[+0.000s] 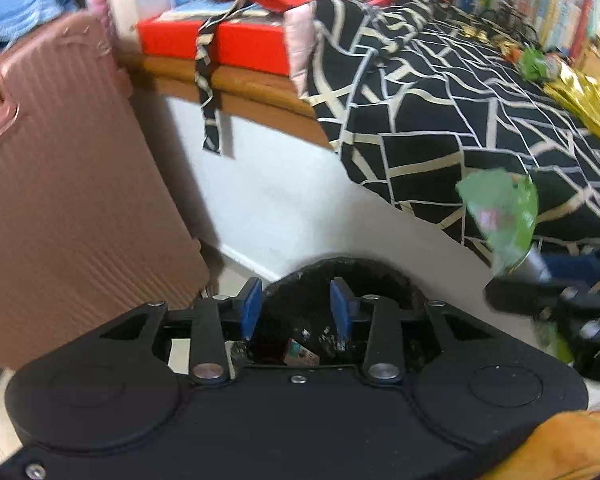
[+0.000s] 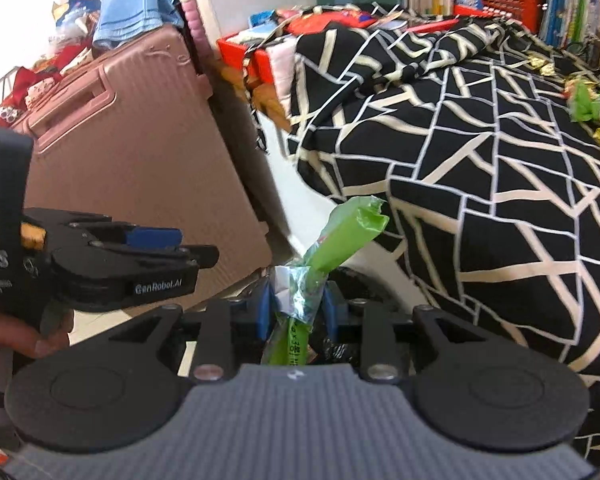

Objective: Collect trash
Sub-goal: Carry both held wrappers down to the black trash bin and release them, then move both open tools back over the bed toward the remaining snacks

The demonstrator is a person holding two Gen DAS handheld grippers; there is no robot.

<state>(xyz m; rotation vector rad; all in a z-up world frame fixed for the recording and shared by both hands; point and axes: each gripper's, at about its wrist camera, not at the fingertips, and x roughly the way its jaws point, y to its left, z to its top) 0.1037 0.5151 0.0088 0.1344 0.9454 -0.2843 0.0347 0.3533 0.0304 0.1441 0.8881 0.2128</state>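
Trash remains on the bed (image 1: 440,128): in the left wrist view, gold and green wrappers (image 1: 580,100) lie at its far edge, well beyond the black bin (image 1: 340,276). The left claw (image 1: 296,308) hangs over the bin, jaws apart, empty. In the right wrist view, the right claw (image 2: 296,308) is clamped on a green wrapper (image 2: 340,236) just above the bin; release is pending, and further pieces (image 2: 588,100) wait on the bed.

Bed (image 2: 500,208) (black-and-cream cover): green wrapper (image 2: 584,102), gold wrappers (image 1: 584,102) on top.

Pink suitcase (image 2: 140,152) beside patterned bedspread (image 2: 480,168)
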